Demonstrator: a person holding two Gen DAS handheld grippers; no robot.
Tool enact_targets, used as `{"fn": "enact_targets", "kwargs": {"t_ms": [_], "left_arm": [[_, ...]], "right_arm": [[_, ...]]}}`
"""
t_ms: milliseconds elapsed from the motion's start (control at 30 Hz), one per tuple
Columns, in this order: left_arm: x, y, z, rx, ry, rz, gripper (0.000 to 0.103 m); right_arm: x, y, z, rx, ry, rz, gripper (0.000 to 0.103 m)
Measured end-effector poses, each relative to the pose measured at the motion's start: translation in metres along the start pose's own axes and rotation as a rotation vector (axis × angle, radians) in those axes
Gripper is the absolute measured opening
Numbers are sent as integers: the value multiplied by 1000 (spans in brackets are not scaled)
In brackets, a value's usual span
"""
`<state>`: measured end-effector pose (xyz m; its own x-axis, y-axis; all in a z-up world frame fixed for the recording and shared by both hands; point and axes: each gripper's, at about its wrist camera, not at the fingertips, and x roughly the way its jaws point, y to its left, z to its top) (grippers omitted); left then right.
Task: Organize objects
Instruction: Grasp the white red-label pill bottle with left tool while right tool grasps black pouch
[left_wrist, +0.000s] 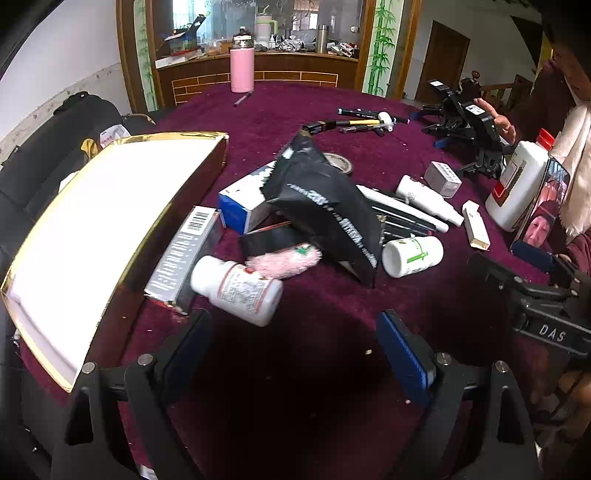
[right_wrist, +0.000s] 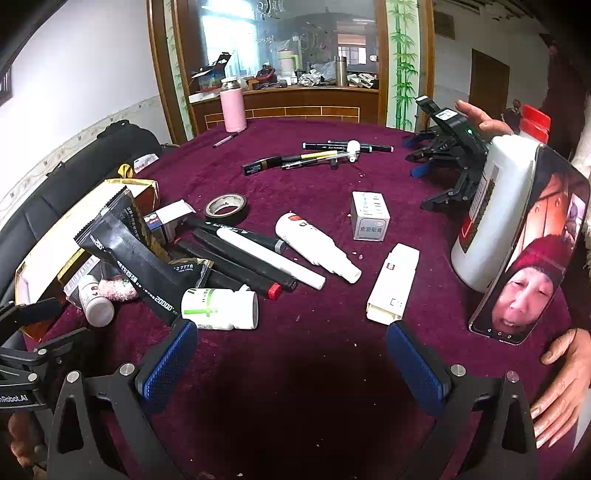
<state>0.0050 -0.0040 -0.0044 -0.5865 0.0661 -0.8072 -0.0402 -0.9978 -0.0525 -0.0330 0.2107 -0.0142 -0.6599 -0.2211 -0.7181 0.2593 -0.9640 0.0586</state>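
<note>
Both grippers hang over a round table (right_wrist: 369, 177) covered in dark red cloth, and neither holds anything. The left gripper (left_wrist: 295, 339) has its blue-padded jaws spread wide above bare cloth, just short of a white pill bottle (left_wrist: 236, 290) lying on its side. Beside that bottle, a large gold-edged box (left_wrist: 92, 236) with a white inside sits at the table's left edge. A black foil pouch (left_wrist: 325, 206) leans over a blue and white carton (left_wrist: 240, 206) and a pink fluffy thing (left_wrist: 284, 258). The right gripper (right_wrist: 291, 362) is spread wide too, over empty cloth, near a white bottle with a green label (right_wrist: 219, 308) on its left and a small white stick-shaped case (right_wrist: 393, 284) ahead. Farther back lie a roll of dark tape (right_wrist: 226, 207), thick markers (right_wrist: 255, 254), a white tube (right_wrist: 314, 243) and a small grey box (right_wrist: 370, 216). A phone (right_wrist: 532, 258) leans on a white jug (right_wrist: 491, 206) at the right, with a hand (right_wrist: 561, 384) on the cloth just below the phone.
</note>
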Motion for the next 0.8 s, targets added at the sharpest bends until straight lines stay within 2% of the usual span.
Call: {"fn": "enact_targets", "kwargs": {"t_ms": [367,600,733,800], "left_arm": [[30,45,7,-120,20,51,90],[50,52,10,-212,79,10,90],[53,51,16,-239,68,51,83],[56,52,18,-249,67,53,82]], "right_arm": [[2,14,0,-21,6,8,103],[5,19,1,-27,17,1,103],[8,23,1,-38,26,1,103],[9,25,1,-45,29,0,103]]}}
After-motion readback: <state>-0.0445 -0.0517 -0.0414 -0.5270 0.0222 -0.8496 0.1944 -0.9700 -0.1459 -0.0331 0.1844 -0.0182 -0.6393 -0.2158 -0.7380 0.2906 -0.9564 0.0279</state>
